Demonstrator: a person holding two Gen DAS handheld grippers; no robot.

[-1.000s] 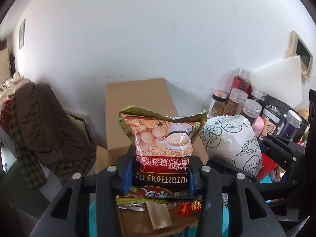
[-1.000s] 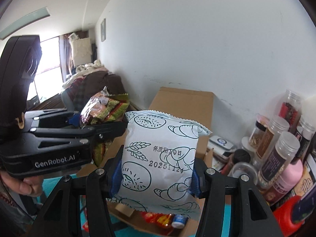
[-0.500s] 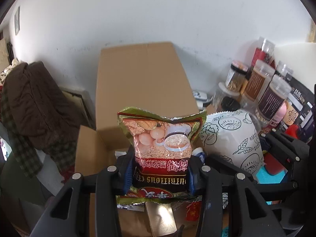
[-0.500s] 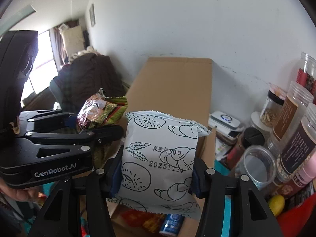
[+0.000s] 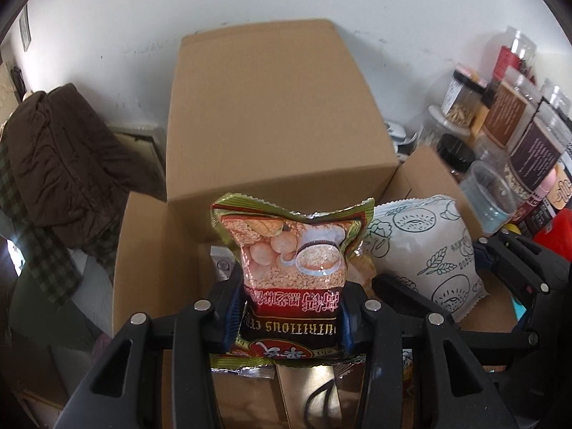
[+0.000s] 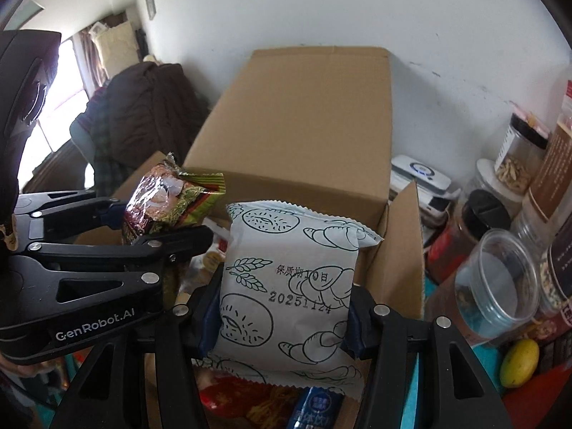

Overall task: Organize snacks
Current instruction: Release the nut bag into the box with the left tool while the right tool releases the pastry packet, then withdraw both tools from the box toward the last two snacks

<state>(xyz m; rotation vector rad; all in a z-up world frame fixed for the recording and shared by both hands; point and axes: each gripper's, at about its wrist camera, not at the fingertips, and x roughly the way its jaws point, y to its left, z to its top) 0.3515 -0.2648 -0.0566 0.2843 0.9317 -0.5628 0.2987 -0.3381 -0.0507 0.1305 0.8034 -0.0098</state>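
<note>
My left gripper [image 5: 287,316] is shut on a red and green cereal packet [image 5: 291,268], upright between its blue pads. My right gripper [image 6: 280,316] is shut on a white bread bag [image 6: 286,286] printed with croissants. Both hang side by side over the open cardboard box [image 5: 143,257]. In the right wrist view the left gripper [image 6: 157,228] and its cereal packet [image 6: 168,200] show at the left. In the left wrist view the bread bag [image 5: 422,250] shows at the right. Several snack packets [image 6: 261,404] lie inside the box [image 6: 400,246].
The box's back flap [image 5: 271,114] stands up against the white wall. Jars and bottles [image 5: 522,132], a clear plastic cup [image 6: 500,286] and a yellow lemon [image 6: 518,363] crowd the right side. A brown coat [image 5: 60,157] lies at the left.
Both grippers have come down and tipped forward toward the box with their packets. The box now fills more of each view. Neither grip has changed.
</note>
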